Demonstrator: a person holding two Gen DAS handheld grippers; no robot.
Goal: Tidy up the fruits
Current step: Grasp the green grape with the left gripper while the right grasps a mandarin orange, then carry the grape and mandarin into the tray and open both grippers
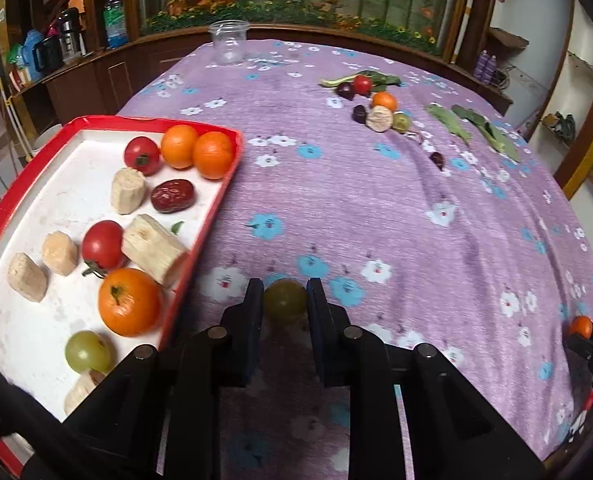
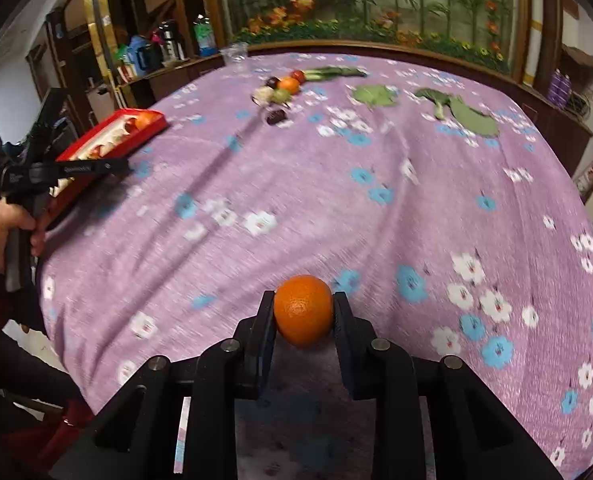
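Observation:
My left gripper (image 1: 285, 292) is shut on a green grape (image 1: 285, 300), just right of the red tray (image 1: 212, 204). The tray holds oranges (image 1: 129, 301), tomatoes (image 1: 103, 243), a red date (image 1: 173, 196), pale cut chunks (image 1: 154, 248) and another green grape (image 1: 87, 351). My right gripper (image 2: 303, 304) is shut on a small orange (image 2: 303, 310) above the purple flowered cloth (image 2: 336, 200). In the left wrist view this gripper and its orange (image 1: 581, 326) show at the far right edge. A cluster of loose fruit (image 1: 380, 110) lies far across the table.
Green leaves (image 1: 472, 128) lie right of the fruit cluster. A clear plastic cup (image 1: 229, 42) stands at the table's far edge. A single dark date (image 1: 437, 159) lies alone on the cloth. A hand (image 2: 6, 224) holds the left gripper's handle at the table's left edge.

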